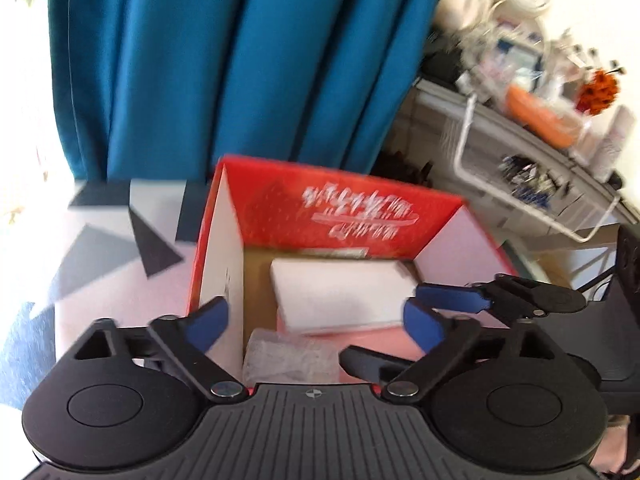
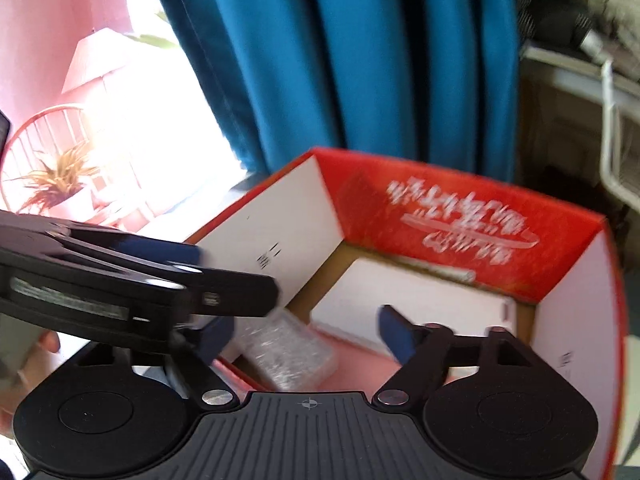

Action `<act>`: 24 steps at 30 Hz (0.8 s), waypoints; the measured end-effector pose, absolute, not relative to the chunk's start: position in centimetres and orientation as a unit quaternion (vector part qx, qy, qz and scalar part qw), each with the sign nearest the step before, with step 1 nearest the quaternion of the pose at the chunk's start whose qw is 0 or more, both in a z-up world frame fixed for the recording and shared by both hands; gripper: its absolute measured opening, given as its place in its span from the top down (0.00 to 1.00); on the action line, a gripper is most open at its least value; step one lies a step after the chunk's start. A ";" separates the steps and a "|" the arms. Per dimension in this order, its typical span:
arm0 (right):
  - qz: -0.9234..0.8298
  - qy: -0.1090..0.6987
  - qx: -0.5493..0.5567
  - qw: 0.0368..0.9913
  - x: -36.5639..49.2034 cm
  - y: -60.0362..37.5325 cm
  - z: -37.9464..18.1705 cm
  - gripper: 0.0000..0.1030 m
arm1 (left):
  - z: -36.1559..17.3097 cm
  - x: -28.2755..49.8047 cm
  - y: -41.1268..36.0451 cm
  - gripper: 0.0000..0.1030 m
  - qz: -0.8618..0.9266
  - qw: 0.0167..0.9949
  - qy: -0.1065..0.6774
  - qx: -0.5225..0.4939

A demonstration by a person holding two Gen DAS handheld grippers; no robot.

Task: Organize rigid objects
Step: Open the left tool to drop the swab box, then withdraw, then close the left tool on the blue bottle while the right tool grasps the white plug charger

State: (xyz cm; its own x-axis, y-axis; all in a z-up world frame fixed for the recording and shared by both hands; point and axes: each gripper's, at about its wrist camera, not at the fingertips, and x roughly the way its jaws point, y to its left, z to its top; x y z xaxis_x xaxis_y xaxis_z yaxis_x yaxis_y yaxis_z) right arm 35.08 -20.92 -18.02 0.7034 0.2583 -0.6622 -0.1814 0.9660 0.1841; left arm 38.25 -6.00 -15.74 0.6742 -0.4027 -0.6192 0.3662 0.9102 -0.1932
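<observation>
Both grippers hung spread and empty over the red box (image 1: 340, 208): the left gripper (image 1: 316, 316) and right gripper (image 2: 308, 336) nearly crossed. Inside lay a white slab (image 1: 340, 292) and a wrapped packet (image 2: 284, 348). Crowded so, they risked knocking together or nudging the box wall.

box print (image 1: 352, 216): blurred | shelf clutter (image 1: 532, 80): blurred, unidentifiable

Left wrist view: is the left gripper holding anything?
No: the left gripper is open above the red box, its blue pads touching nothing.
</observation>
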 end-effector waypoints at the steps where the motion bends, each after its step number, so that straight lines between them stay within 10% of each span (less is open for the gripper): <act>1: 0.113 0.353 0.049 0.927 34.5 -21.0 -17.7 0.06 | -15.4 37.7 -5.8 0.04 -0.210 0.918 0.336 -0.025; 24: -0.016 0.241 0.063 0.968 18.3 -23.2 -20.8 0.00 | -19.4 26.7 -0.7 0.00 -0.172 0.924 0.338 -0.051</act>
State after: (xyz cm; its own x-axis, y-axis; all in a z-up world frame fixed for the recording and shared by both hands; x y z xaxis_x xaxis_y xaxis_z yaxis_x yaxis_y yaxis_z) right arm 18.29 -23.16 -20.75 0.8834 0.0003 -0.4686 0.0605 0.9915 0.1148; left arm 26.68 -0.66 -19.44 0.7121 -0.3527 -0.6070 0.2833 0.9355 -0.2112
